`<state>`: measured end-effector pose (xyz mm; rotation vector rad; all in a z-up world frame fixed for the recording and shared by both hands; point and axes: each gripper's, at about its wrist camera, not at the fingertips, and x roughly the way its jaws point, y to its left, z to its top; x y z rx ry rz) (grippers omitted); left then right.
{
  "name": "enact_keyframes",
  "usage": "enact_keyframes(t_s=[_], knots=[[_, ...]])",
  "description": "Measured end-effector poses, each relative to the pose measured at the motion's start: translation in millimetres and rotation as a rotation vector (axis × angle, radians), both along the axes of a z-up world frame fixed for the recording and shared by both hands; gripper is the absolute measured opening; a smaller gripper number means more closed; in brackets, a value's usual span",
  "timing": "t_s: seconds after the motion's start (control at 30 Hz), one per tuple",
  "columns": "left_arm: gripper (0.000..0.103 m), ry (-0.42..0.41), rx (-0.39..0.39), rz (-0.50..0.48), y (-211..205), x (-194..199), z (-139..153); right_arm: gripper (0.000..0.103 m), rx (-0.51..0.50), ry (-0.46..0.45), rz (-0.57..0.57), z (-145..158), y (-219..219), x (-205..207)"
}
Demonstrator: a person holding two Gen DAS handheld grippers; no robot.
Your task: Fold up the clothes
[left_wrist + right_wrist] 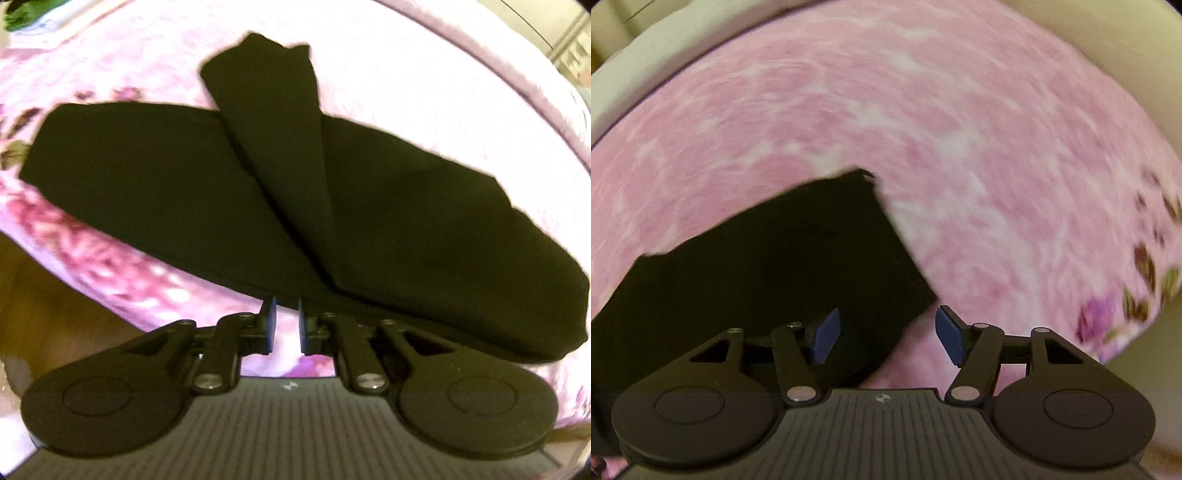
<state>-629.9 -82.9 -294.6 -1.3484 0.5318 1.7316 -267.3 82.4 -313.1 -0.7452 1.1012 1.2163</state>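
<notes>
Here, one black garment (280,192) (folded).

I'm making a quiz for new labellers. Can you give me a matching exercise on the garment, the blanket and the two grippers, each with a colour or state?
Things:
1. garment
2. blanket
3. left gripper
4. right gripper

Colour or state:
A. pink
B. jaws wide apart
C. black
D. jaws only a narrow gap apart

Pairs: 1-C, 2-A, 3-D, 4-B
</notes>
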Motion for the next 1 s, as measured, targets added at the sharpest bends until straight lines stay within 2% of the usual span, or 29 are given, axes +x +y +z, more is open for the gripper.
enact_keyframes(t_s=[0.1,0.3,0.43,0.5,0.67,0.77,0.83,1.0], knots=[[0.008,0.022,-0.027,0.025,-9,-13,21,0.061,-0.04,0.066,0.066,1,1,-31],[0.014,0.042,-0.021,0.027,-19,-55,43,0.061,-0.127,0.157,0.173,-7,2,-100],[0.018,0.003,0.016,0.008,-12,-99,44,0.061,-0.152,0.188,0.223,-13,3,-154],[0.019,-0.014,0.022,-0.017,-6,-120,39,0.061,-0.159,0.195,0.206,-19,4,-176],[0.021,-0.083,-0.011,-0.141,25,-182,12,0.061,-0.225,0.181,0.08,-41,7,-224],[0.023,-0.12,-0.005,-0.227,48,-218,3,0.061,-0.19,0.164,0.045,-40,9,-260],[0.025,-0.116,-0.002,-0.278,67,-239,1,0.061,-0.168,0.15,0.037,-39,11,-284],[0.032,-0.119,0.019,-0.415,122,-268,-11,0.063,-0.153,0.153,0.013,-41,10,-316]])
